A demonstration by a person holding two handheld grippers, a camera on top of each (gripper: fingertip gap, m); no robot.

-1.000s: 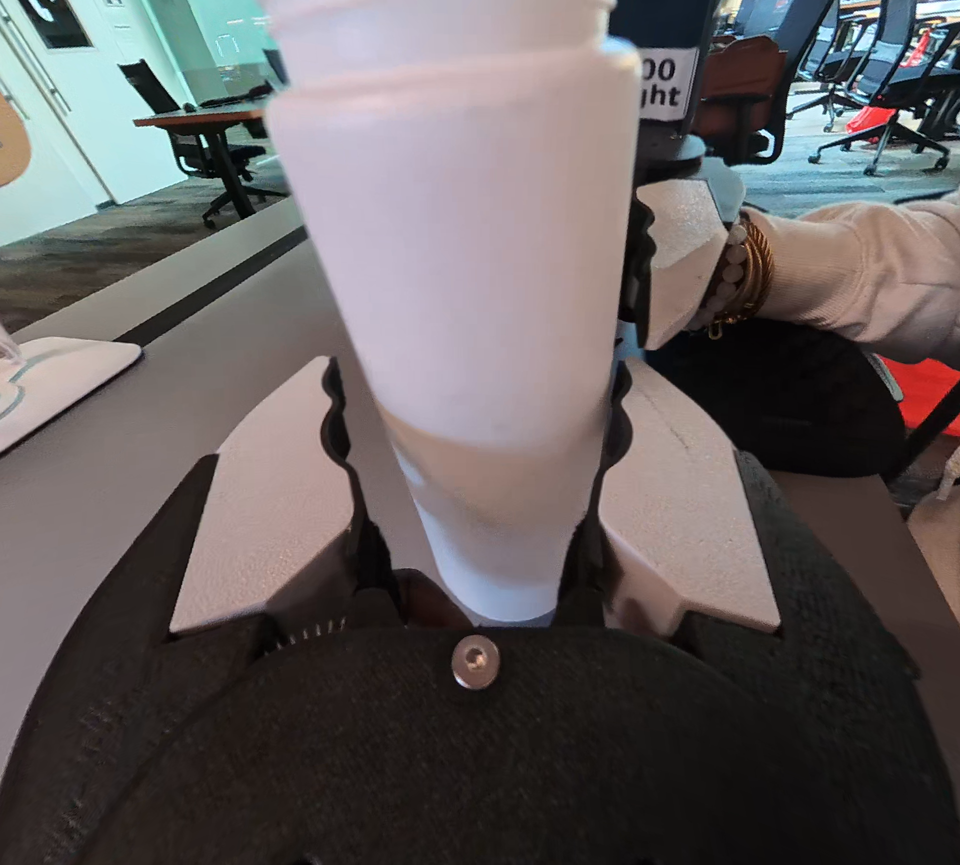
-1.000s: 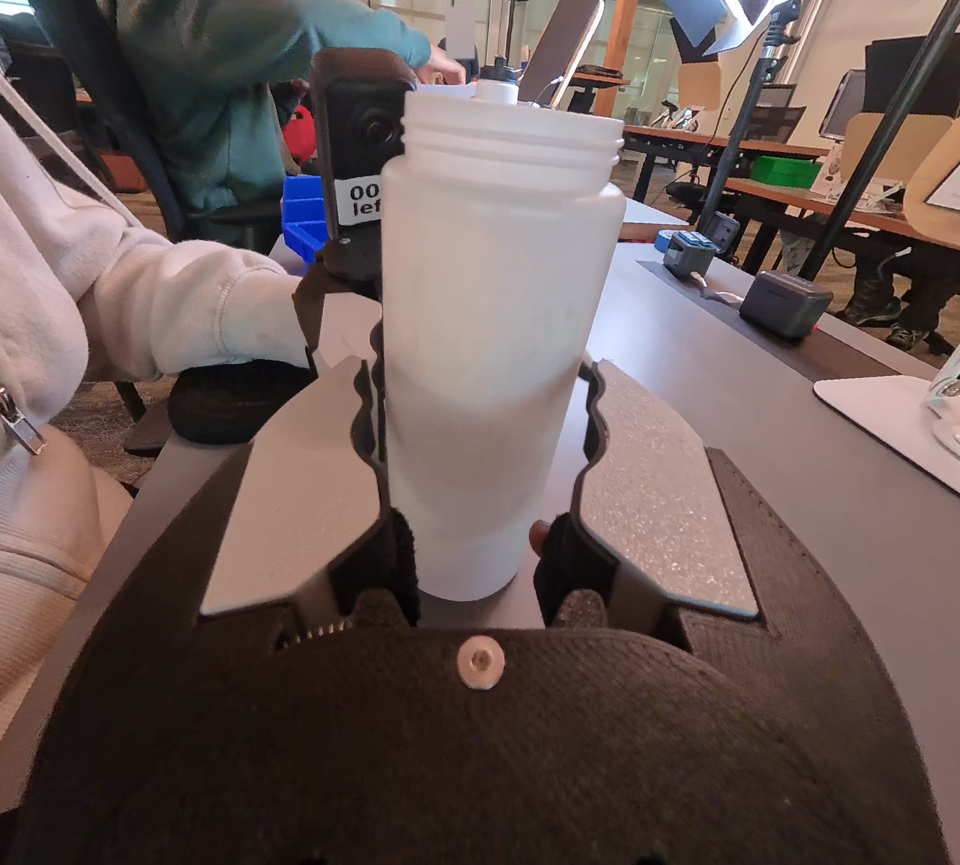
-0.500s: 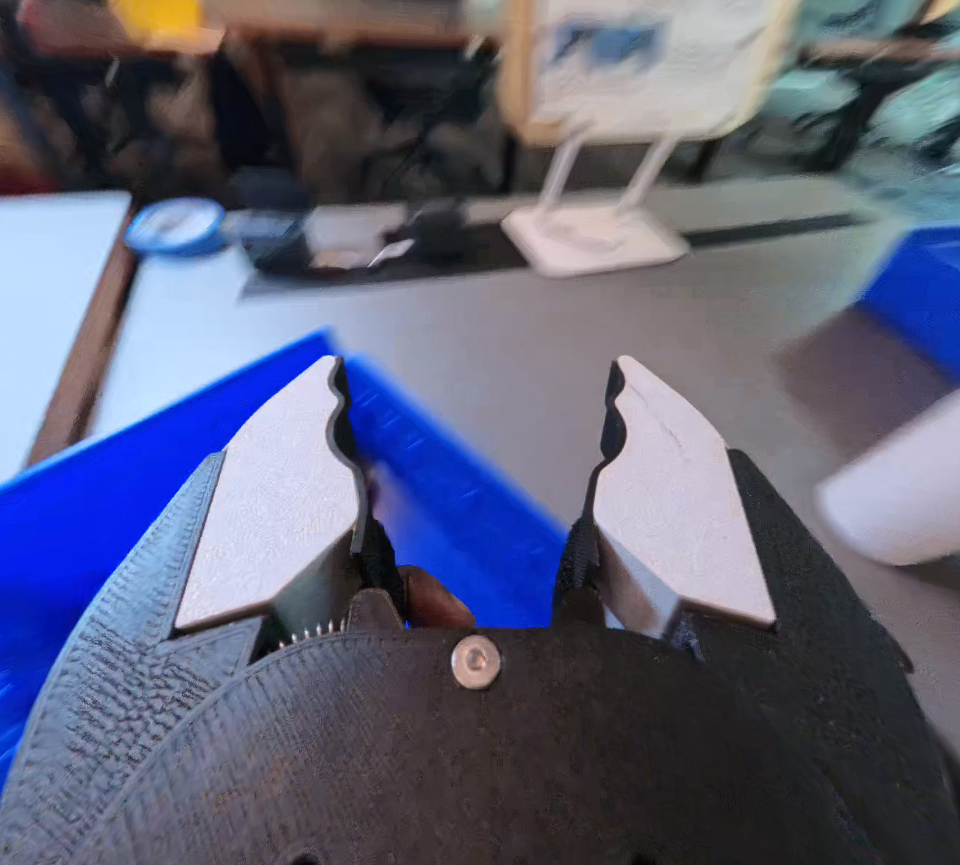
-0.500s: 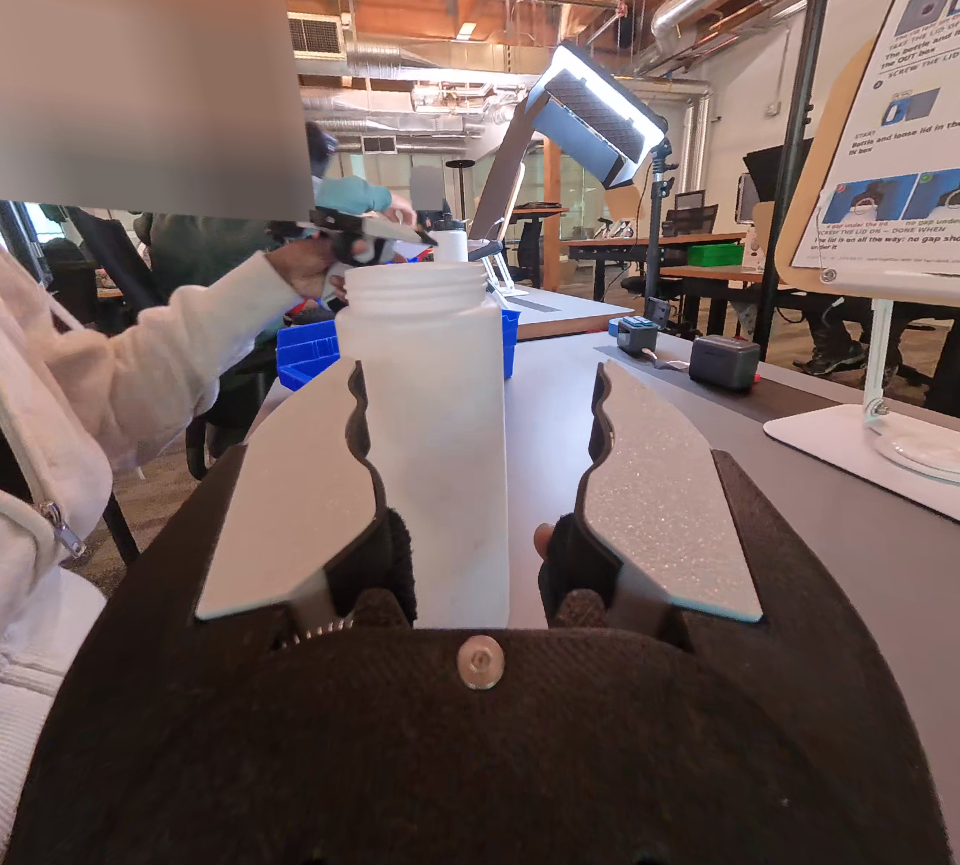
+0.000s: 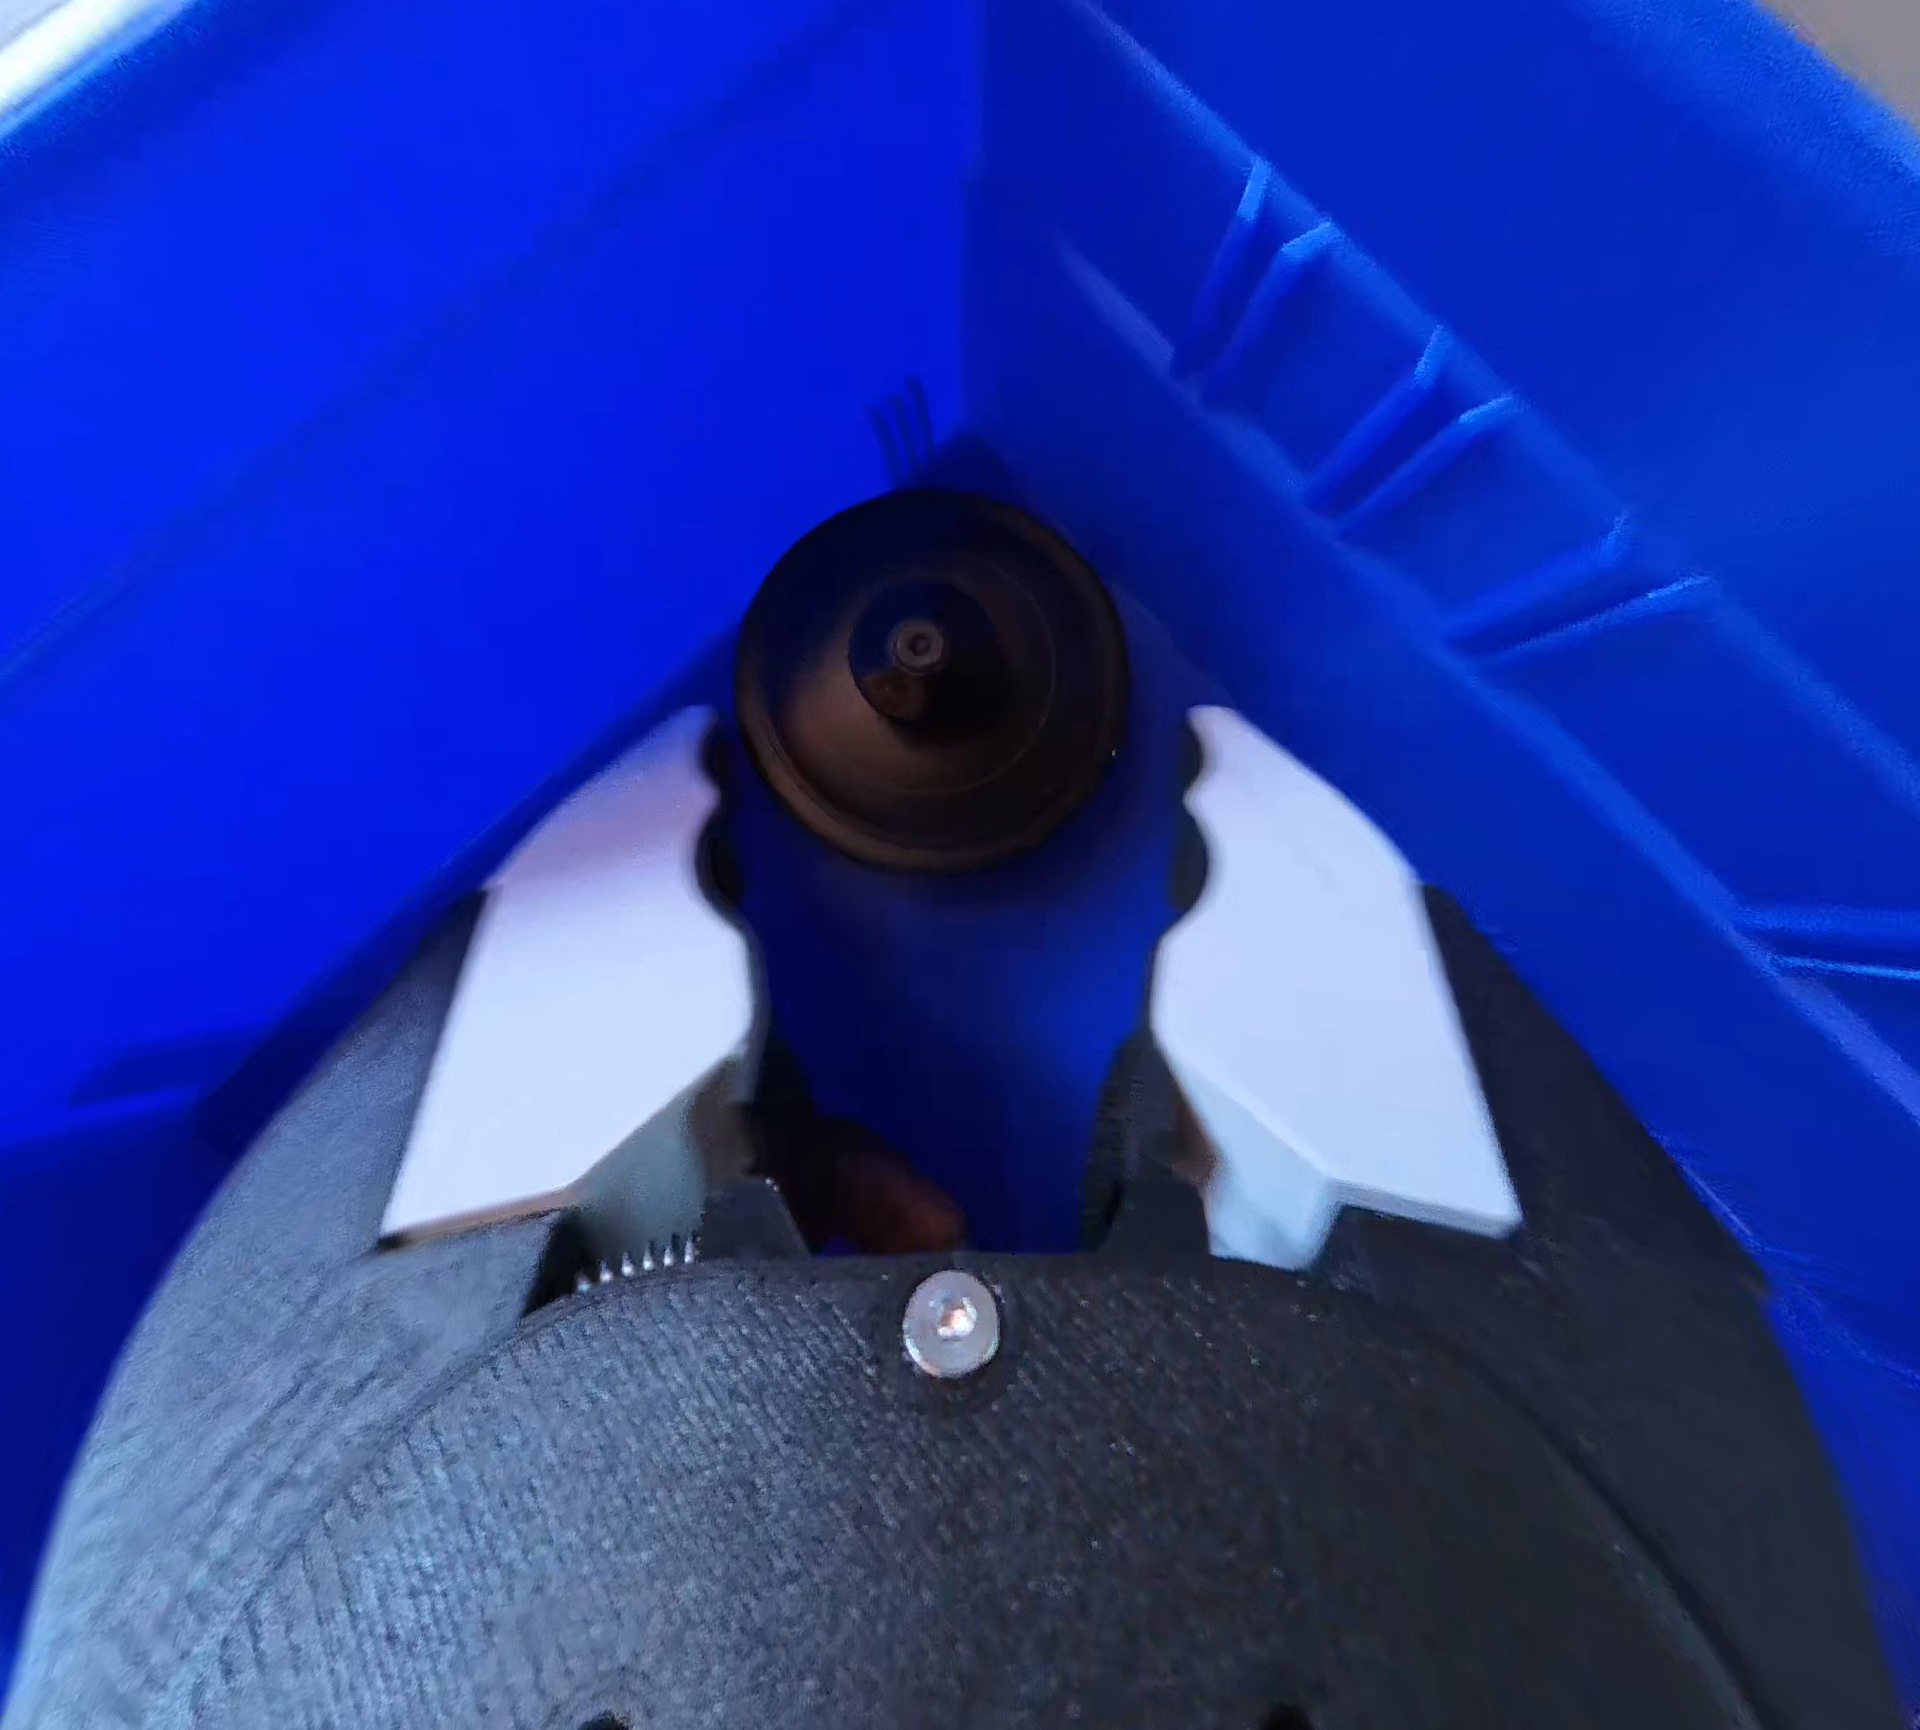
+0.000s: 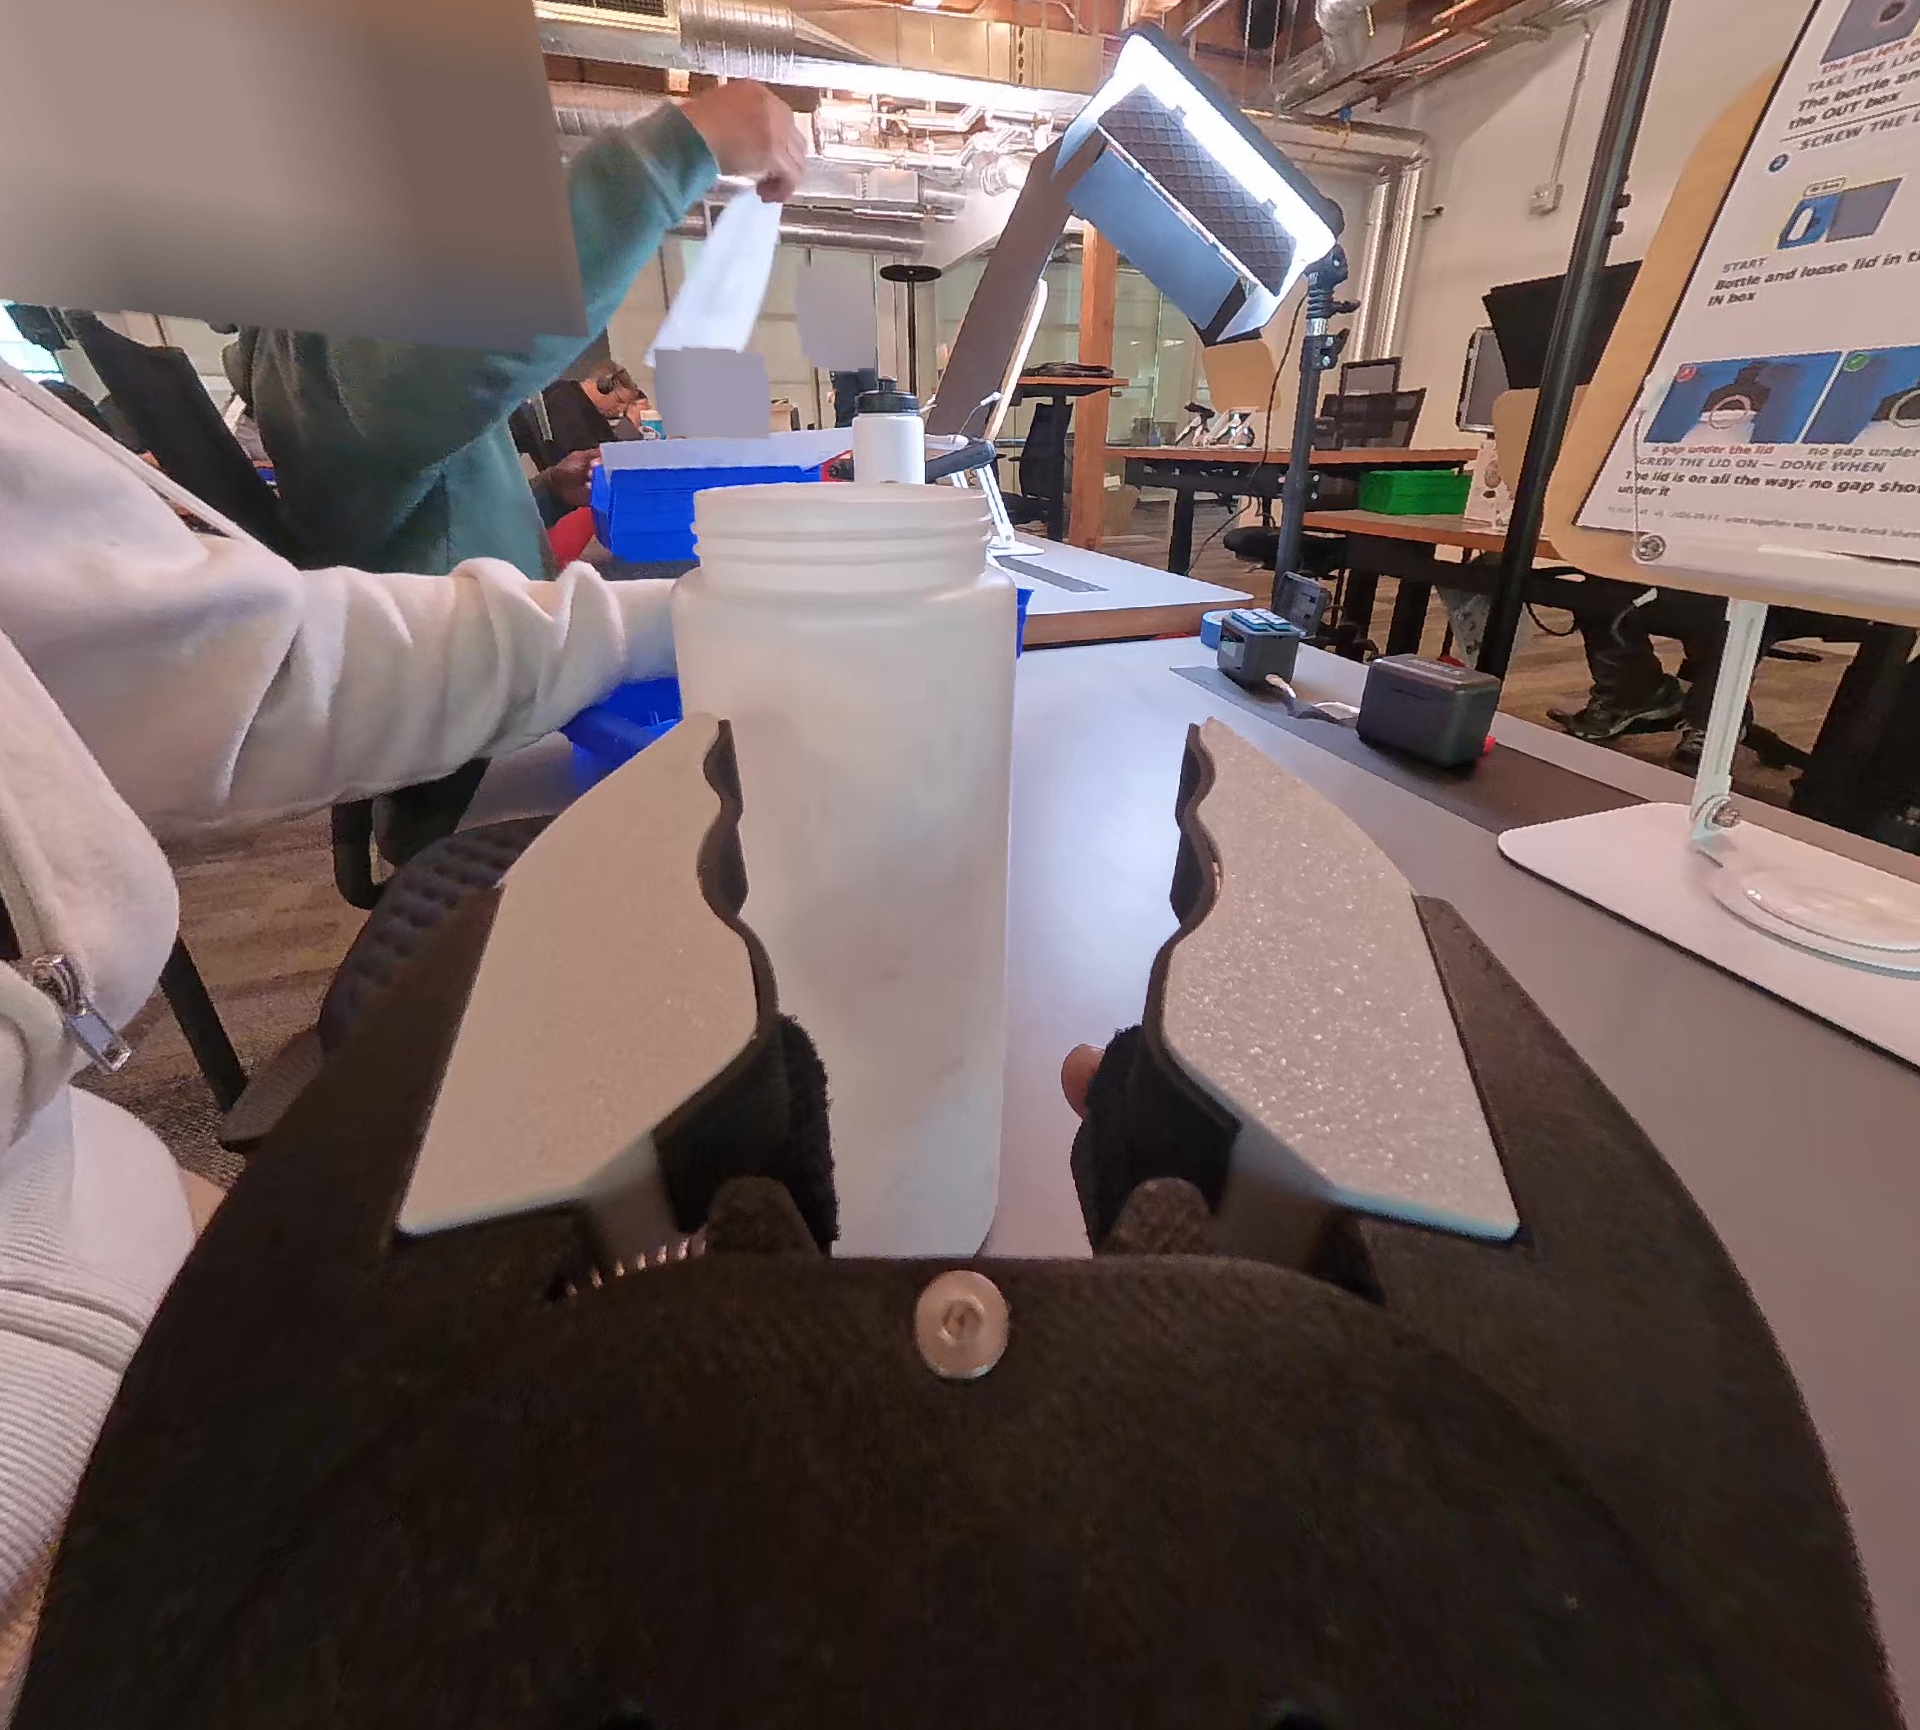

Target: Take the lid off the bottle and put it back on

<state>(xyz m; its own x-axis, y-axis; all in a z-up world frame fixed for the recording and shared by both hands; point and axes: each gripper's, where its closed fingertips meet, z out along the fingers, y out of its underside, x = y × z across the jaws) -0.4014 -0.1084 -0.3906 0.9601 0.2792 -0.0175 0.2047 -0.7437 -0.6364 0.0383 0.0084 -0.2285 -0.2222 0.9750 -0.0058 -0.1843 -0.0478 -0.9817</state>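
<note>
Since a second ago your left gripper (image 5: 940, 807) has left the bottle (image 6: 847, 807) and dropped into the blue bin (image 5: 468, 330), jaws spread, just short of the black spout lid (image 5: 930, 683) in its corner. Your right gripper (image 6: 951, 833) is released around the uncapped bottle standing on the grey table (image 6: 1351, 849). Unscrewing looks done; fetching and screwing on remain.

White bottle (image 6: 847, 807) upright, uncapped, black lid (image 5: 930, 681) in blue bin corner
</note>
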